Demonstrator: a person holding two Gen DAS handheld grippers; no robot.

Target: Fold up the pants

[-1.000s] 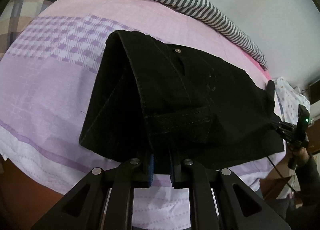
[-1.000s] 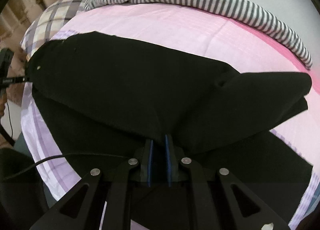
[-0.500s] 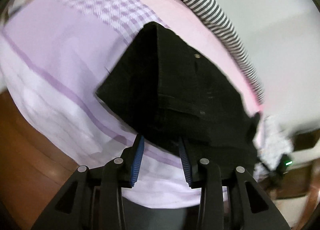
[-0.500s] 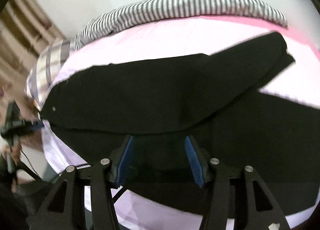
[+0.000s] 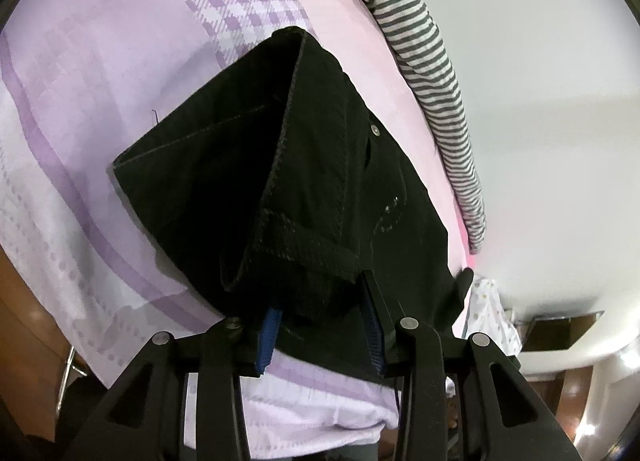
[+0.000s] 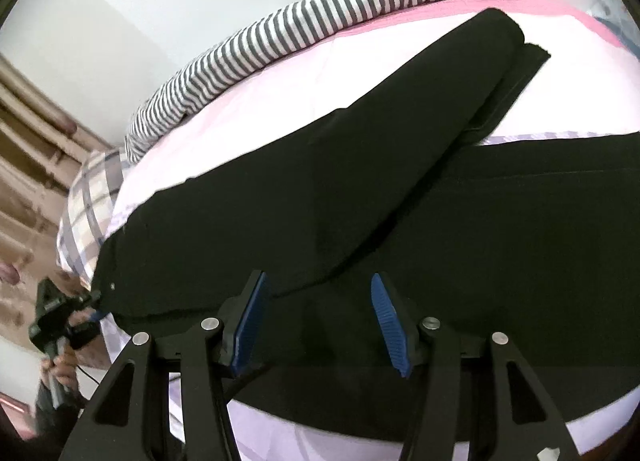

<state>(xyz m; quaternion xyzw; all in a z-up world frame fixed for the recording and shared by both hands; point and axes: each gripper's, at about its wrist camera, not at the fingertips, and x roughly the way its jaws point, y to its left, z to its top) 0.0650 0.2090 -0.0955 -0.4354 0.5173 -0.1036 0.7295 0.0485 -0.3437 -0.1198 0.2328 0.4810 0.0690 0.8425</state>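
Note:
Black pants (image 5: pixel 320 181) lie folded lengthwise on the lilac and pink bed sheet (image 5: pixel 100 141). In the left wrist view the waistband end with its belt loop sits between the spread fingers of my left gripper (image 5: pixel 322 325), which is open; the blue pads (image 5: pixel 270 335) do not clamp the cloth. In the right wrist view the pants (image 6: pixel 320 189) stretch across the bed, one leg laid over the other. My right gripper (image 6: pixel 320 321) is open just above the cloth's near edge. At the far left of that view a hand holds the left gripper (image 6: pixel 52 317) at the waist end.
A grey-and-white striped blanket (image 6: pixel 320 21) runs along the bed's far side by the wall. A plaid pillow (image 6: pixel 92 197) lies at the left end. A white patterned cloth (image 5: pixel 492 317) hangs past the bed's right end. Brown floor (image 5: pixel 20 341) shows below the bed edge.
Both grippers went from shut on the pants to open and let go of the cloth. Both views have rolled. The raised fold has settled on the bed.

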